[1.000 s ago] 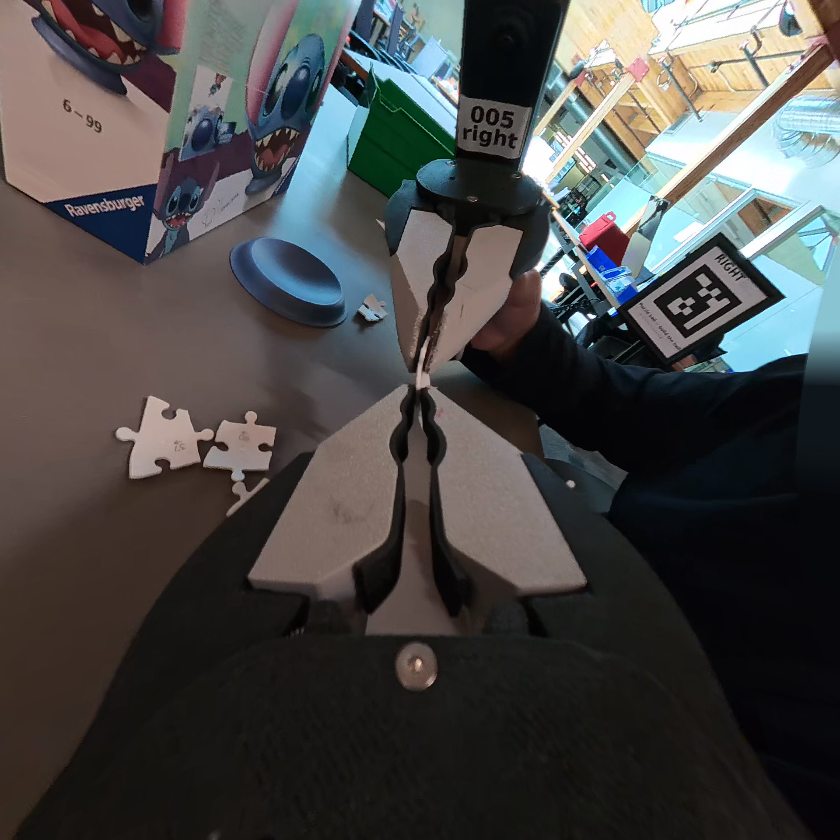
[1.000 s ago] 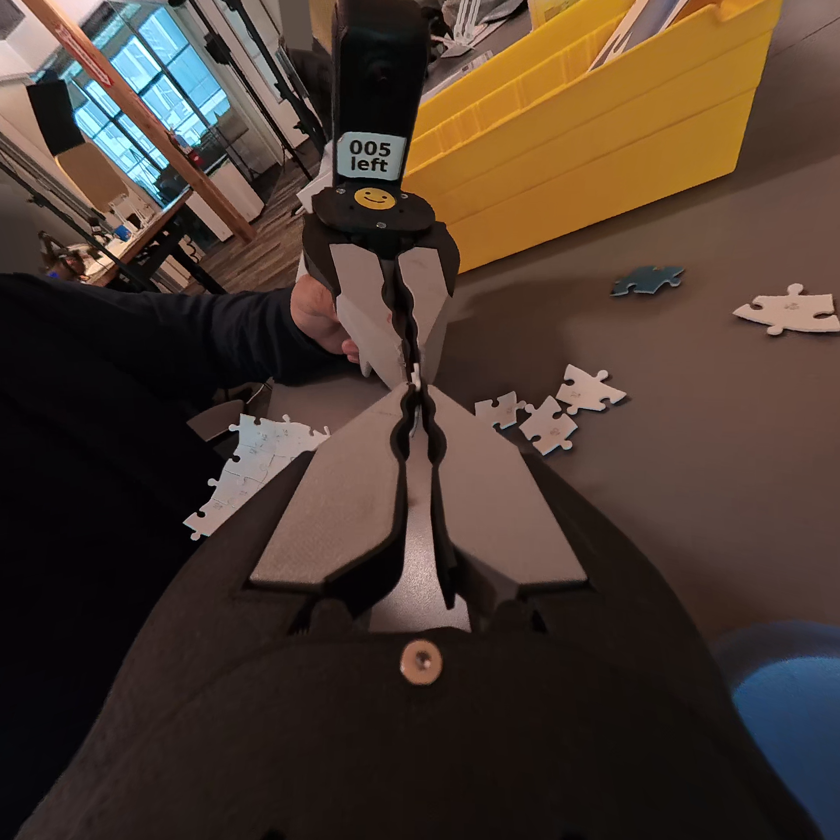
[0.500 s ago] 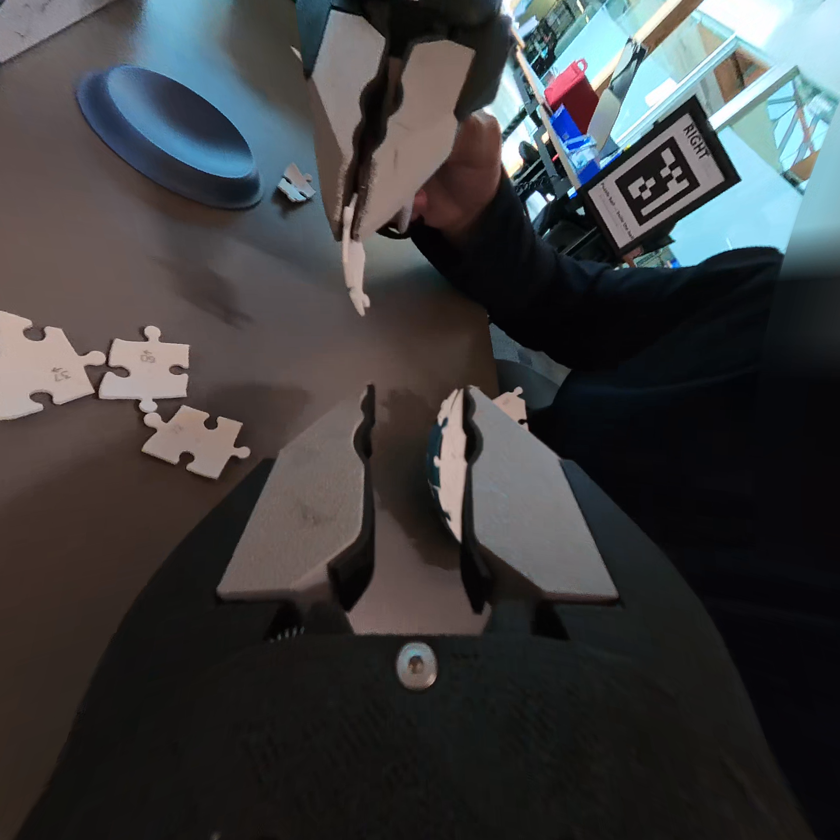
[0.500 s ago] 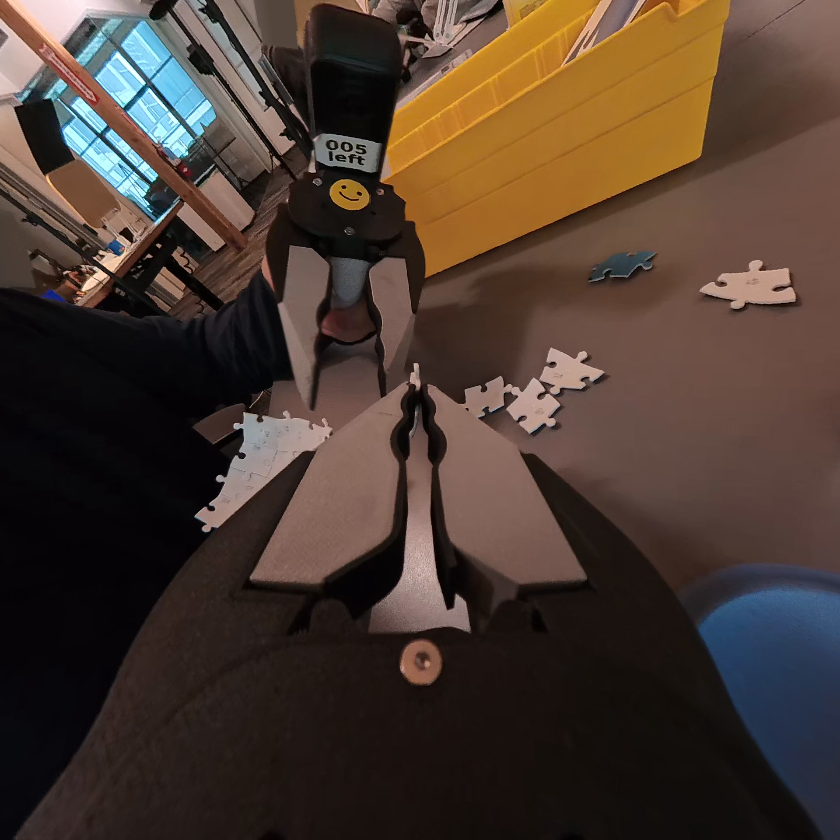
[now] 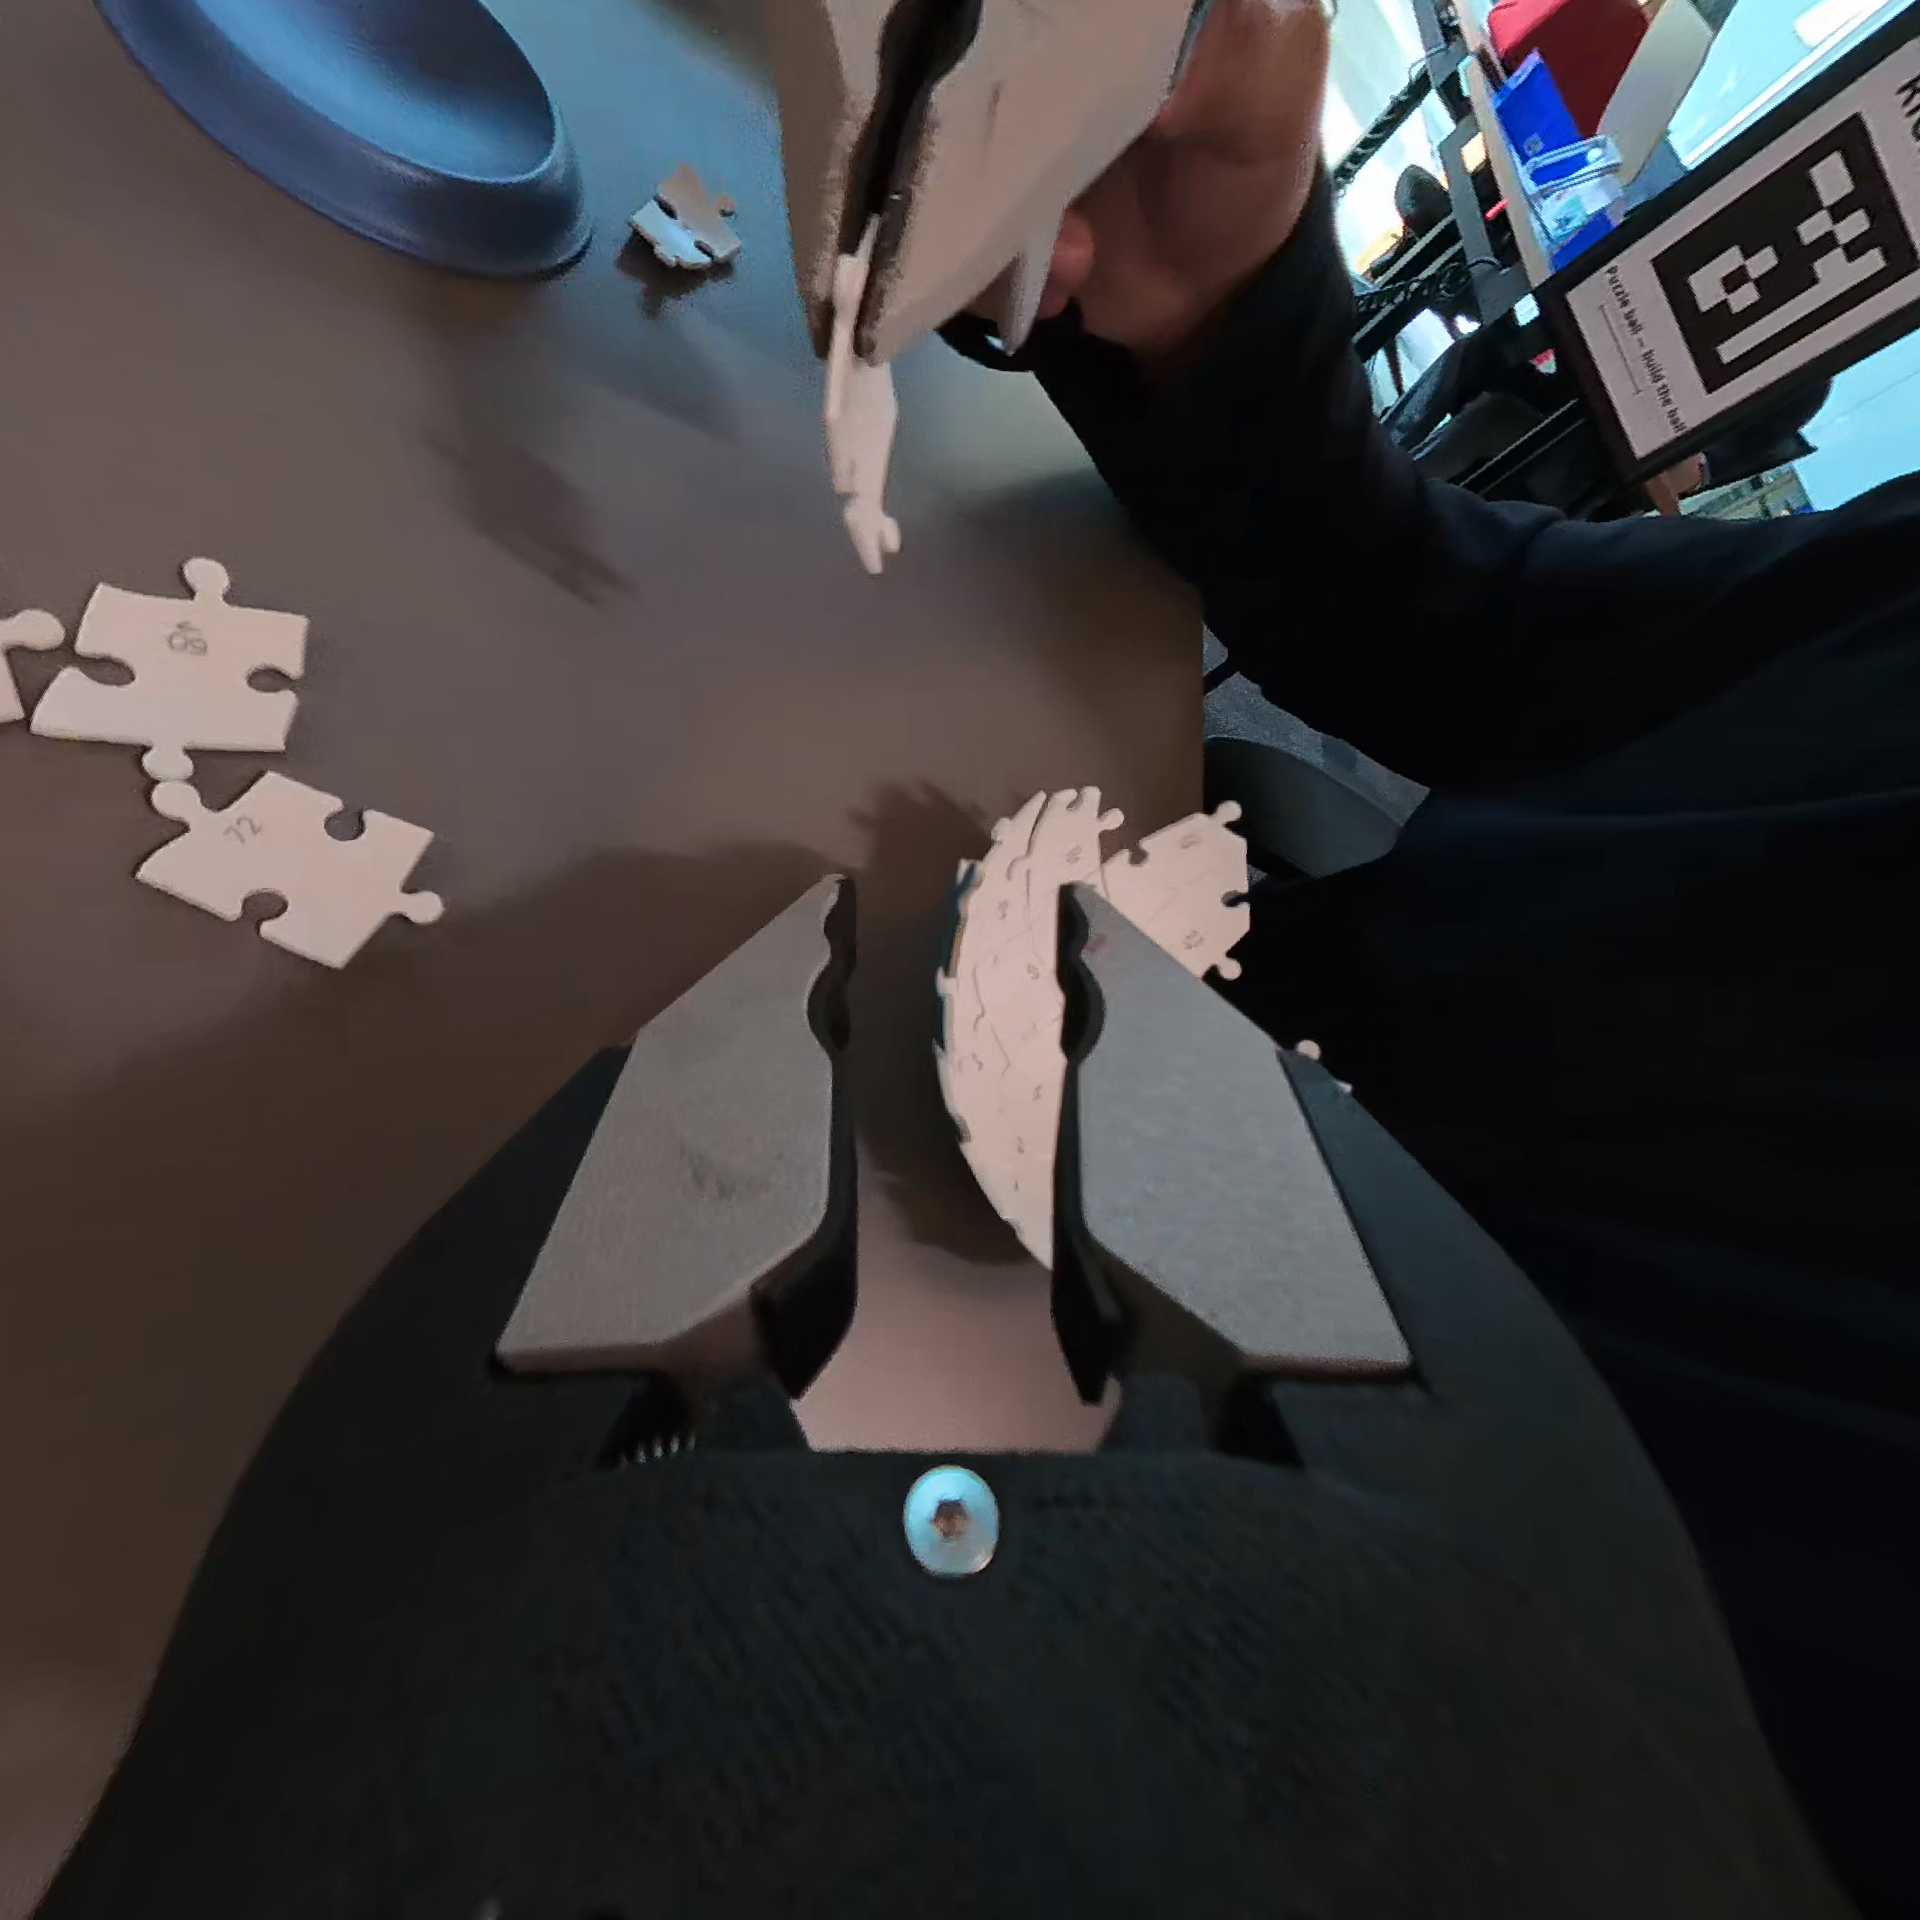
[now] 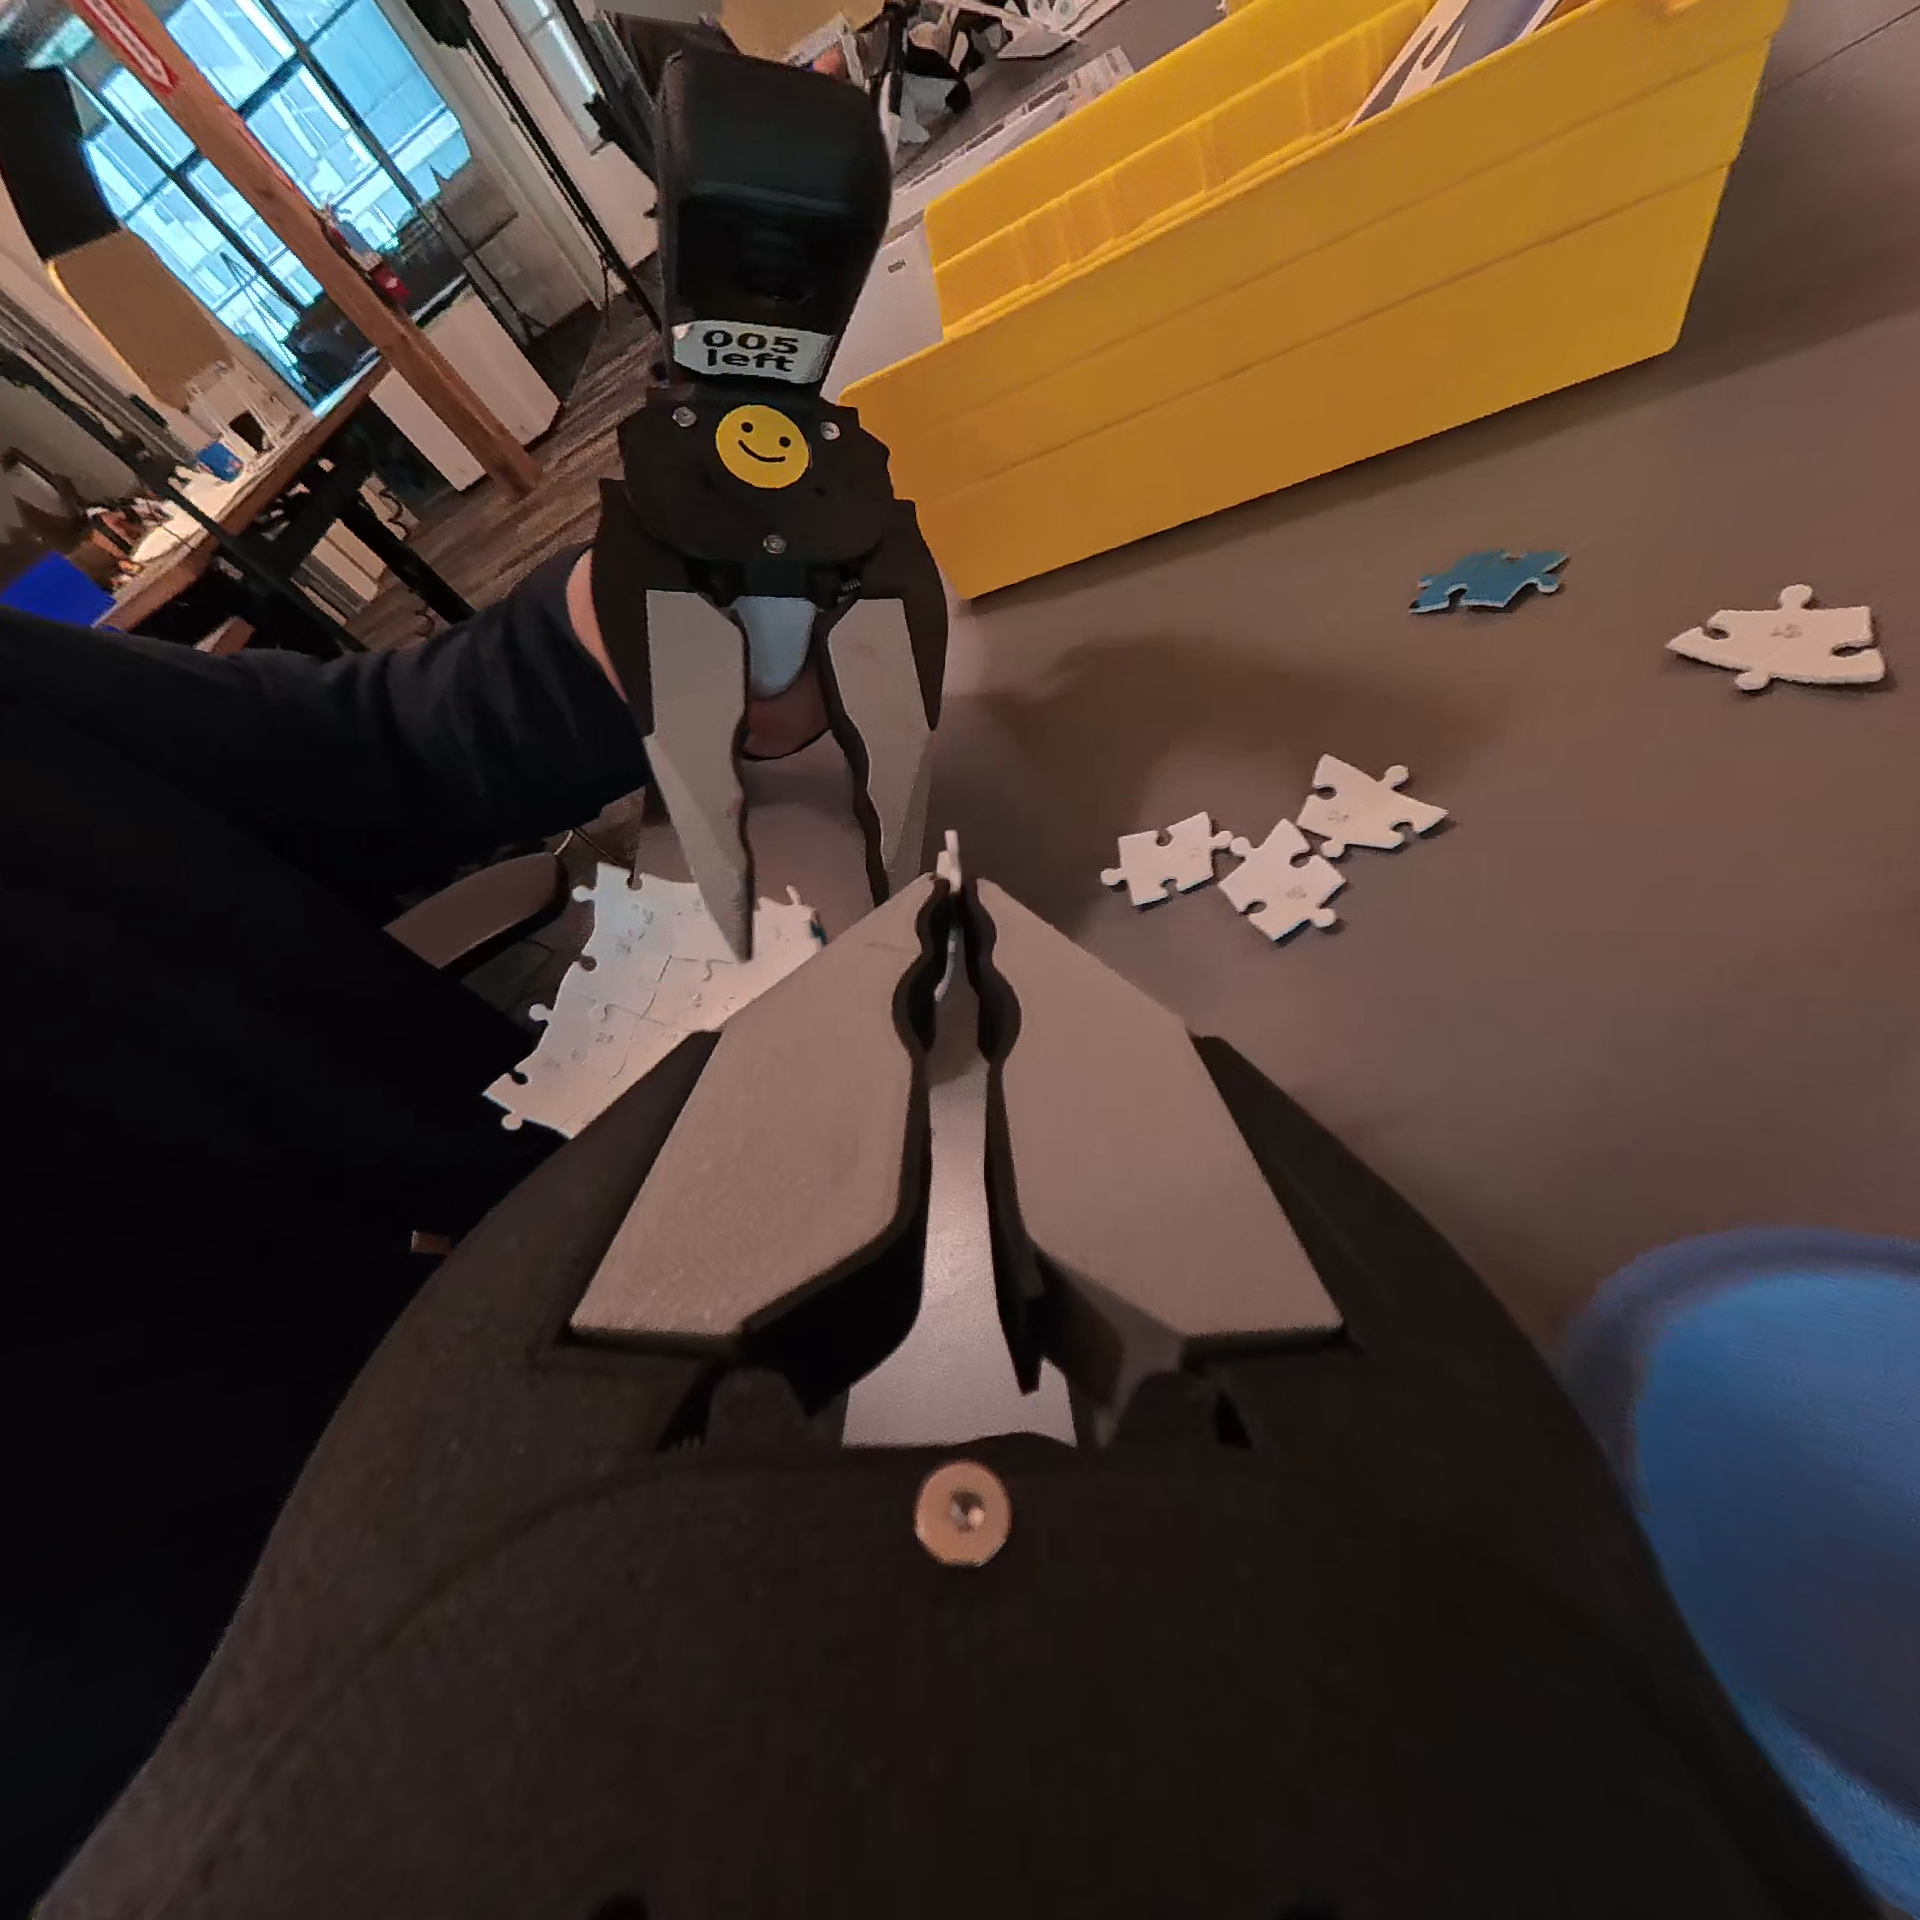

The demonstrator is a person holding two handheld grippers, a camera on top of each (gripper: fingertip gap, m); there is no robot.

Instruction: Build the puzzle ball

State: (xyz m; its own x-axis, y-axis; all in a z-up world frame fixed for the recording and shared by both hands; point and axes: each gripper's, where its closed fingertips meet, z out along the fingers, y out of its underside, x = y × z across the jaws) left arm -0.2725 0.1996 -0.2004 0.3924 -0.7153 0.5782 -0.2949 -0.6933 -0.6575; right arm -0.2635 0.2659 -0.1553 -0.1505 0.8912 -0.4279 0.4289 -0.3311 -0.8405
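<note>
- Joined curved section (image 5: 1003,1049) of white puzzle pieces lies on the grey table (image 5: 623,644) at its near edge, touching the inner face of the left gripper's right-hand finger (image 5: 1174,1122).
- Left gripper (image 5: 951,914): jaws open, gripping nothing.
- Right gripper (image 6: 951,899): jaws closed on a single white piece (image 5: 862,447), which hangs at 12 o'clock above the section in the left wrist view.
- Two loose white pieces (image 5: 218,769) at 9 o'clock.
- Blue dish (image 5: 353,114) at 11 o'clock, small piece (image 5: 686,218) just beside it.
- Right wrist view: three white pieces (image 6: 1273,847) at 2 o'clock, blue piece (image 6: 1486,582) and white piece (image 6: 1782,649) farther out, yellow bin (image 6: 1330,312) behind.
</note>
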